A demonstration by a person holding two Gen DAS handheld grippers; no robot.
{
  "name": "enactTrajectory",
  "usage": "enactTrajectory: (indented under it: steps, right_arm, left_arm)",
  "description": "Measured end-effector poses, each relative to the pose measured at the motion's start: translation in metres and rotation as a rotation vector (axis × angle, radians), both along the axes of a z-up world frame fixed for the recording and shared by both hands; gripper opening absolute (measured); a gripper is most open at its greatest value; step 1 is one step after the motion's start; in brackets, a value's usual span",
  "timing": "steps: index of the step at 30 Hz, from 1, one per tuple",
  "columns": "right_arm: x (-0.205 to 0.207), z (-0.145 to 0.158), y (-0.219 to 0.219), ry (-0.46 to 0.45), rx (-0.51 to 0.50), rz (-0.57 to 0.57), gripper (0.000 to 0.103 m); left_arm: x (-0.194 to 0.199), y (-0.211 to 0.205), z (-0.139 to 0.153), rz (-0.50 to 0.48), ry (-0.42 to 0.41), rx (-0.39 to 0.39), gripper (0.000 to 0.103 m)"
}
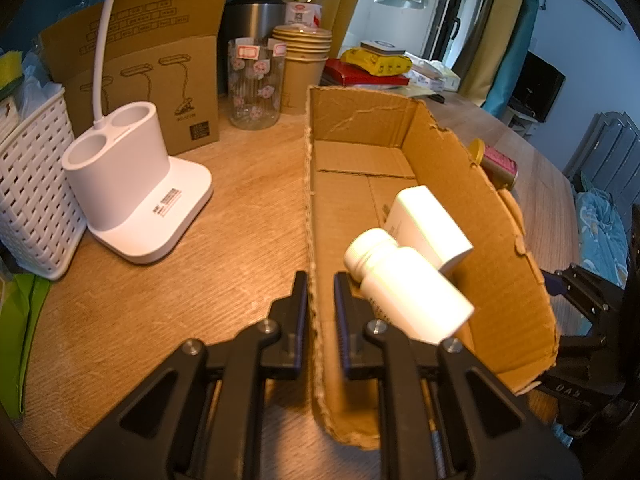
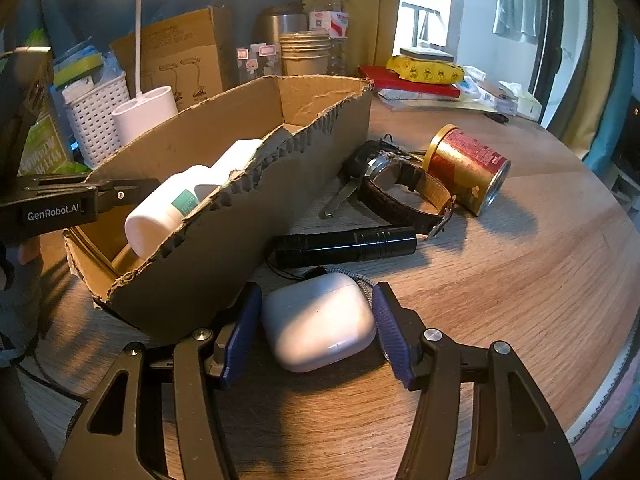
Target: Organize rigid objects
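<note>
— So where is the white rounded plastic earbud case point(image 2: 320, 322)?
— On the wooden table point(image 2: 520, 280); my right gripper point(image 2: 318, 328) is squeezing it. My left gripper point(image 1: 321, 288) is pinching the torn cardboard box point(image 1: 500, 240) wall.

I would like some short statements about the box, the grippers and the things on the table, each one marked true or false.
1. The left gripper is clamped on a wall of the cardboard box. True.
2. The white earbud case lies inside the box. False: it lies on the table, between the right gripper's fingers.
3. A white pill bottle lies in the box. True.
4. The black flashlight stands upright. False: it lies on its side.
5. The red and gold can lies on its side outside the box. True.
</note>
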State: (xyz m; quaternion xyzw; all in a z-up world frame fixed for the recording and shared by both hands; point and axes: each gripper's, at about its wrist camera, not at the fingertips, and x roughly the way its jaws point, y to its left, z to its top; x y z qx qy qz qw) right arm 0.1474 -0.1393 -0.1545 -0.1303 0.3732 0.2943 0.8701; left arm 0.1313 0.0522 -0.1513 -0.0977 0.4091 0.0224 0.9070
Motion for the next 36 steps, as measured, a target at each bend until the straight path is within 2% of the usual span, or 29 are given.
enactTrajectory:
  steps: [20, 36]
  right_arm:
    - [-0.004, 0.044, -0.019, -0.071, 0.089, -0.031, 0.060]
    - [-0.001, 0.079, 0.009, -0.154, 0.127, 0.027, 0.060]
  left_arm:
    - [0.000, 0.000, 0.000, 0.000, 0.000, 0.000, 0.014]
    - [0.000, 0.000, 0.000, 0.000, 0.000, -0.001, 0.014]
